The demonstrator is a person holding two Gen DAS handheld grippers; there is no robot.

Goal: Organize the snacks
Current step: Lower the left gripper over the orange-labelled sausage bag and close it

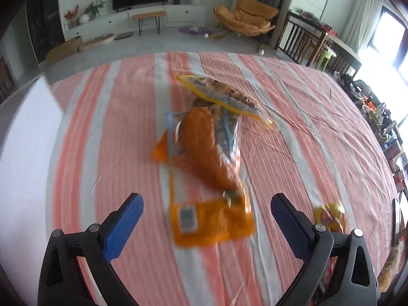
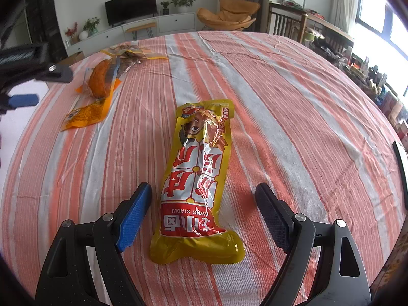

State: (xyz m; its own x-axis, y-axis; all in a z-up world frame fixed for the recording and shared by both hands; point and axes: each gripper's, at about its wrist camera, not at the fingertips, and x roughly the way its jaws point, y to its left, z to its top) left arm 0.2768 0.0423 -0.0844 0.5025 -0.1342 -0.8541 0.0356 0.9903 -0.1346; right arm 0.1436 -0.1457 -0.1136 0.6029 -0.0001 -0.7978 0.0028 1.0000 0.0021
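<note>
An orange snack pack (image 1: 204, 158) lies on the striped tablecloth, ahead of my open left gripper (image 1: 206, 204); it also shows in the right wrist view (image 2: 98, 79). A clear pouch with yellow edging (image 1: 224, 94) lies just beyond it, touching it. A yellow and red snack pack (image 2: 199, 173) lies lengthwise between the jaws of my open right gripper (image 2: 204, 196), which holds nothing. Part of this pack shows at the right in the left wrist view (image 1: 330, 215). The left gripper's fingers (image 2: 24, 100) appear at the left edge of the right wrist view.
The table is covered by an orange, white and grey striped cloth (image 2: 293, 102). A dark flat object (image 2: 401, 163) lies at the table's right edge. Beyond the table are a TV stand, an orange chair (image 1: 244, 20) and cluttered shelves at the right.
</note>
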